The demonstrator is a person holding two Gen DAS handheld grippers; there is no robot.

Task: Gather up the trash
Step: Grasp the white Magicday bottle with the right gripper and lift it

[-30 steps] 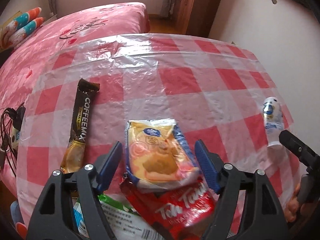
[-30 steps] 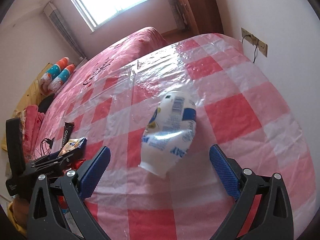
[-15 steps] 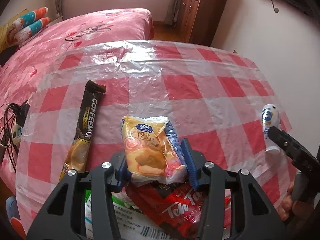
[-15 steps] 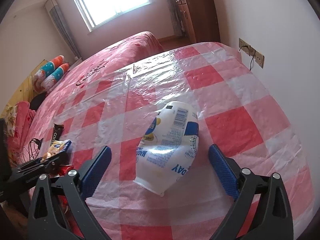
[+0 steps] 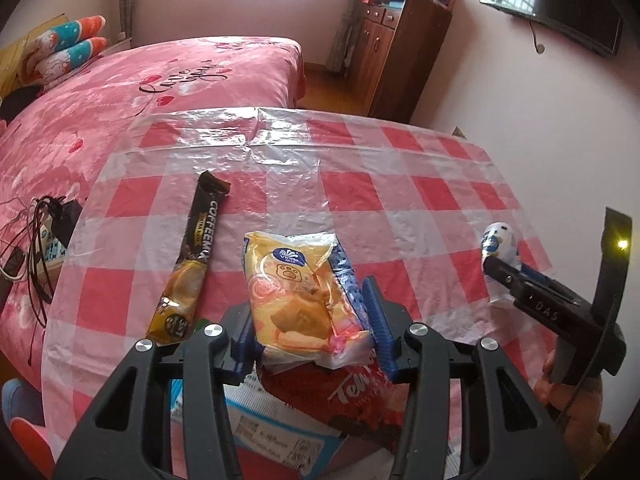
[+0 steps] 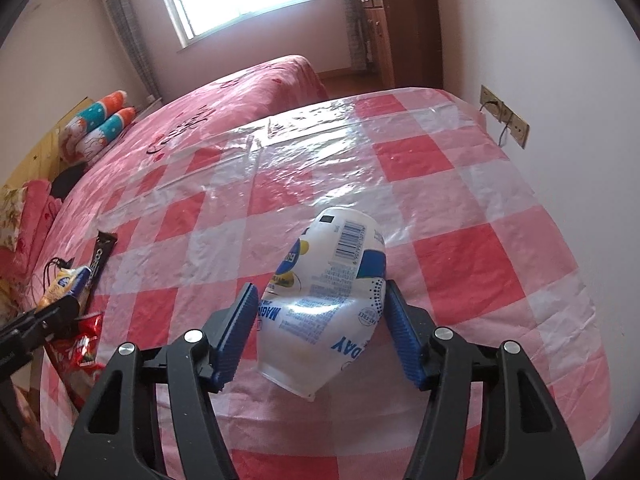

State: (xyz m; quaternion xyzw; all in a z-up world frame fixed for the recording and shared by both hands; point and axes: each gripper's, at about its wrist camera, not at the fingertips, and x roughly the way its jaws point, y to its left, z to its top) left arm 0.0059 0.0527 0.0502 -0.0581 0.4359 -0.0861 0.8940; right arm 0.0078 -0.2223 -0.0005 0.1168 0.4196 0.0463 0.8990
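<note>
The left gripper (image 5: 308, 328) has its blue fingers (image 5: 378, 320) clamped on the yellow snack wrapper (image 5: 298, 296), which is pinched from both sides and sits above the other litter at the 6 o'clock edge of the left wrist view. Directly beneath it lie a red wrapper (image 5: 356, 396) and a white-and-blue printed packet (image 5: 276, 432), overlapping each other. A brown coffee sachet (image 5: 192, 256) lies flat on the surface (image 5: 380, 192) at 9 o'clock of the snack wrapper, just beside the left finger and not touching it. The surface carries a red-and-white checked cloth under clear plastic film. The right gripper (image 6: 318, 334) has just been closing around the crushed white plastic bottle (image 6: 328, 292); its right finger (image 6: 402, 340) touches the bottle's side, while whether the left pad presses cannot be told. The bottle lies on the surface at the centre of the right wrist view, base toward 12 o'clock. A pink bed (image 5: 160, 92) adjoins the surface at 11 o'clock, a wooden cabinet (image 5: 396, 52) stands at 1 o'clock, and cables (image 5: 36, 240) lie at 9 o'clock.
</note>
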